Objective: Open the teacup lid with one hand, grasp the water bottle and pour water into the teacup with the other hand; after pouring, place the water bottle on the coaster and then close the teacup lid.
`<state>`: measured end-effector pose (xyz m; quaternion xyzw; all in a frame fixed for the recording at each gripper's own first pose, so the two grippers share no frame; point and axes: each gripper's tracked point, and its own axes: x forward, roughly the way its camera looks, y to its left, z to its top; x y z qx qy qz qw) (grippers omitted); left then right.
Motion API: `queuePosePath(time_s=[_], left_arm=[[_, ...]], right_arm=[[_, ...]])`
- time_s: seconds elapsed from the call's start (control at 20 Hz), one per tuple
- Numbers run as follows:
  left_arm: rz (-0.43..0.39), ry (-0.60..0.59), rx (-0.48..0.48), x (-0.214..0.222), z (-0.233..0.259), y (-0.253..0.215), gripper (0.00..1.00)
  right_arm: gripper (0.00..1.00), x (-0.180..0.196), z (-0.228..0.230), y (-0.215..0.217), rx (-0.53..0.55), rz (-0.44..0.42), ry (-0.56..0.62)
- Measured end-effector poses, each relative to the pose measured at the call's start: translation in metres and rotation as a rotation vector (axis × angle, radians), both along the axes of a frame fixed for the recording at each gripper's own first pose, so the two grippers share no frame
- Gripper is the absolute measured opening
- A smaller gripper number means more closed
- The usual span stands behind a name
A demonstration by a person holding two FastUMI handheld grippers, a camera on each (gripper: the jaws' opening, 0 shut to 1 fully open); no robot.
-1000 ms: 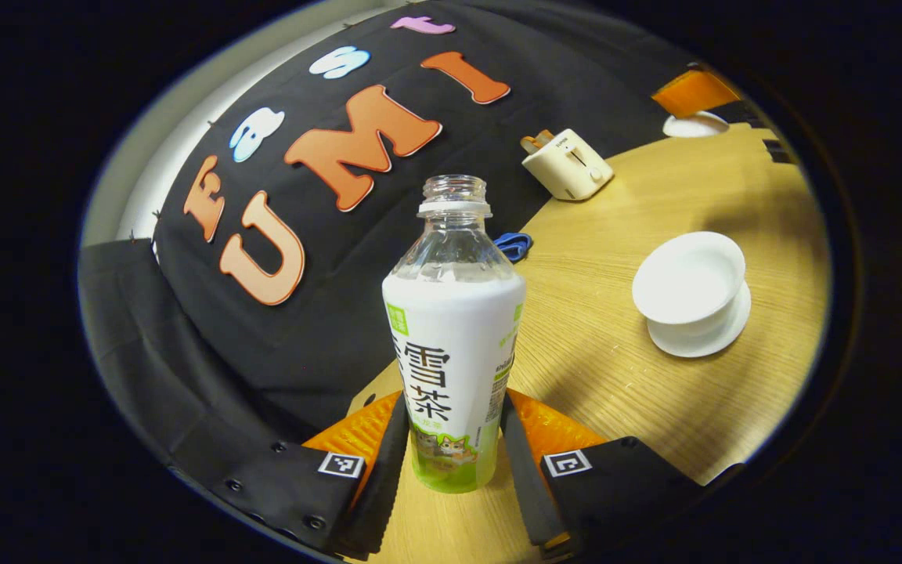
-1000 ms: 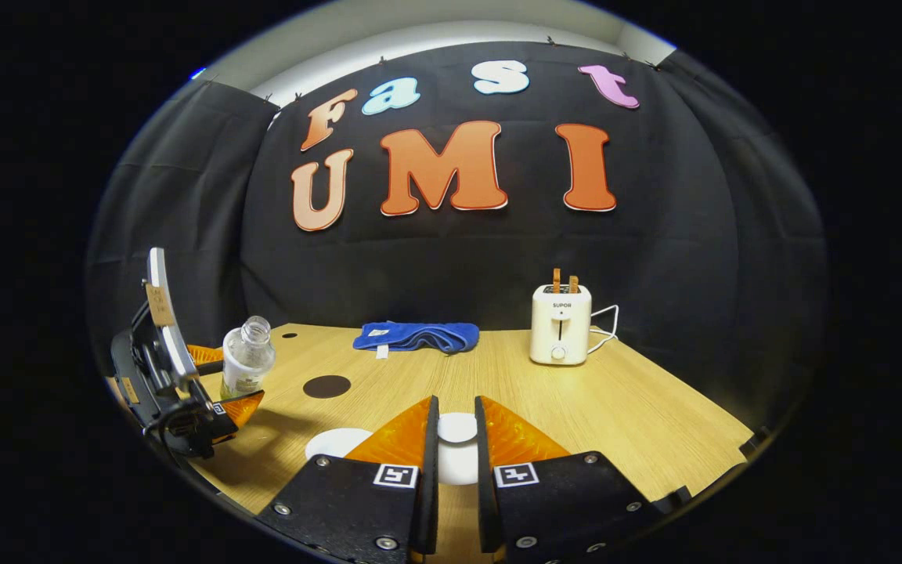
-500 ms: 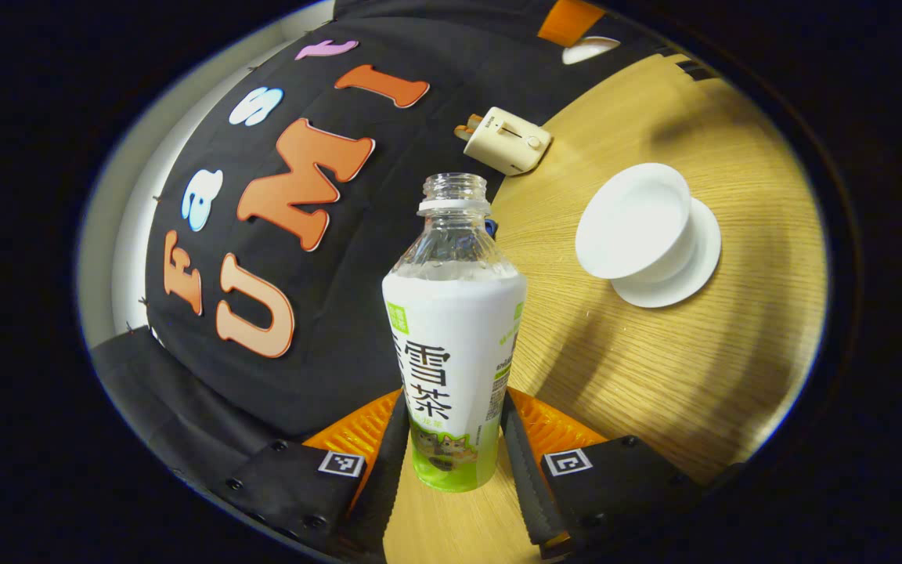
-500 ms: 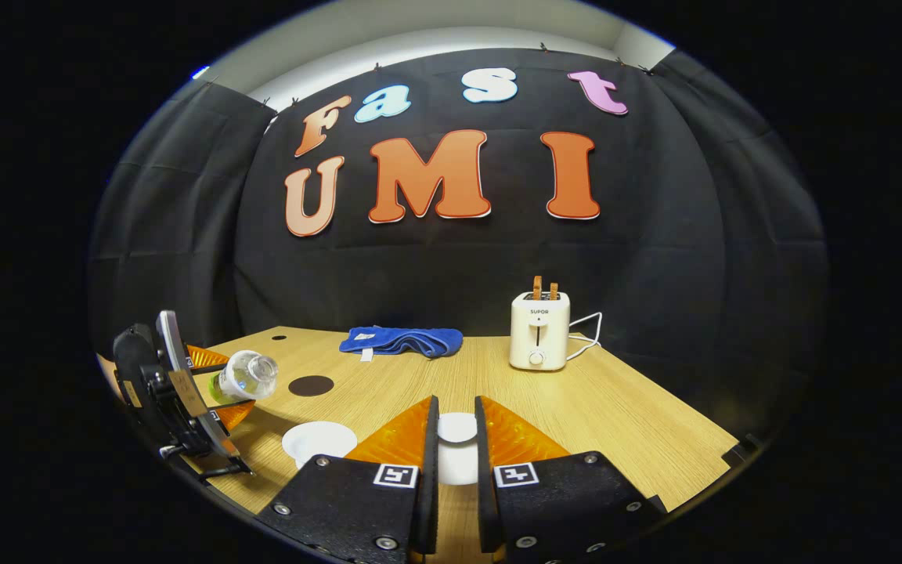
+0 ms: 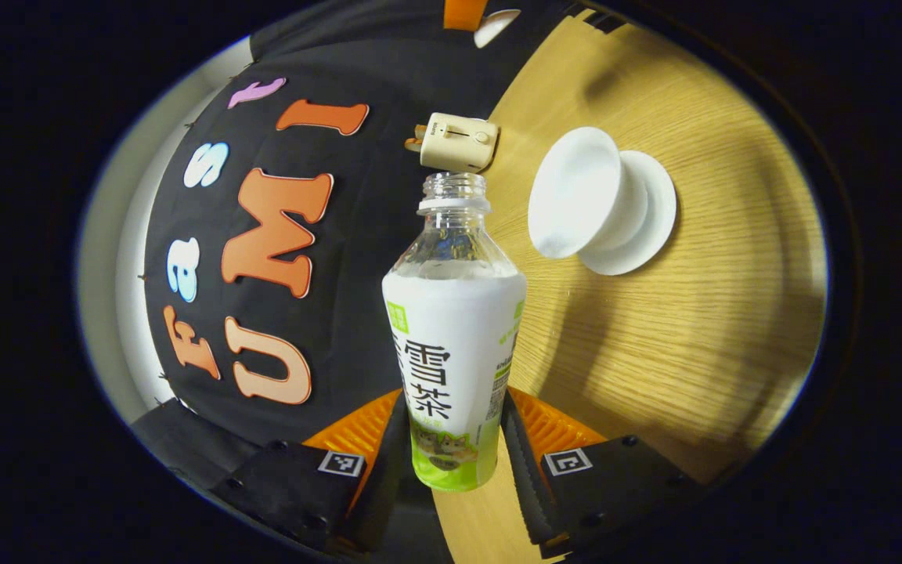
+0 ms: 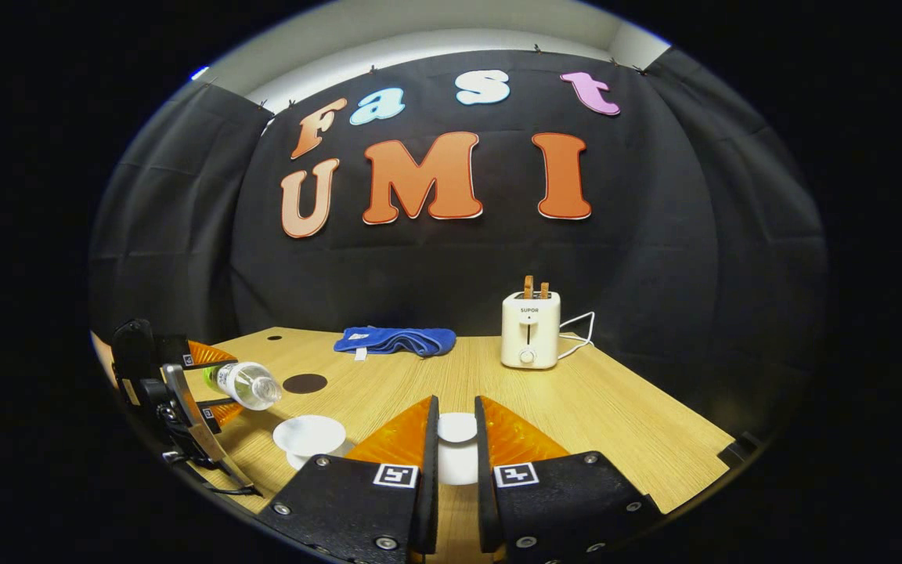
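Observation:
My left gripper is shut on the lower part of an uncapped water bottle with a white and green label. In the right gripper view the left gripper holds that bottle tipped nearly flat, its mouth pointing toward the open white teacup. The teacup stands on its saucer just right of the bottle's mouth. No stream of water can be made out. My right gripper is shut on the white teacup lid, held above the table. A dark round coaster lies behind the cup.
A cream toaster with two slices stands at the back right, its cord trailing right. A blue cloth lies at the back middle of the wooden table. The toaster also shows beyond the bottle's mouth.
The left gripper has rolled the bottle from upright to almost horizontal, bringing its mouth close to the teacup. The right gripper keeps hold of the lid, nearly still.

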<state>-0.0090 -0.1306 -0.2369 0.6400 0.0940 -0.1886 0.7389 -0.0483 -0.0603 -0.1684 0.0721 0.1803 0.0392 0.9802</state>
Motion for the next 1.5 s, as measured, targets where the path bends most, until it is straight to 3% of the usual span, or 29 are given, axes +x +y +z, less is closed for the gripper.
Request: queuePosePath(time_s=[0.8, 0.9, 0.95, 1.15, 1.5], left_arm=[[-0.093, -0.102, 0.241, 0.012, 0.027, -0.001, 0.69], [-0.104, -0.111, 0.259, 0.012, 0.029, -0.002, 0.65], [-0.108, -0.117, 0.267, 0.013, 0.03, -0.003, 0.72], [-0.129, -0.142, 0.293, 0.013, 0.035, -0.005, 0.66], [-0.144, -0.157, 0.31, 0.01, 0.041, -0.009, 0.66]], right_arm=[[0.21, -0.013, -0.017, -0.008, -0.009, -0.02, 0.036], [0.21, -0.014, -0.016, -0.009, -0.004, -0.022, 0.033], [0.21, -0.014, -0.015, -0.009, 0.0, -0.021, 0.032], [0.21, -0.014, -0.015, -0.01, 0.005, -0.023, 0.029], [0.22, -0.015, -0.014, -0.013, 0.008, -0.022, 0.025]])
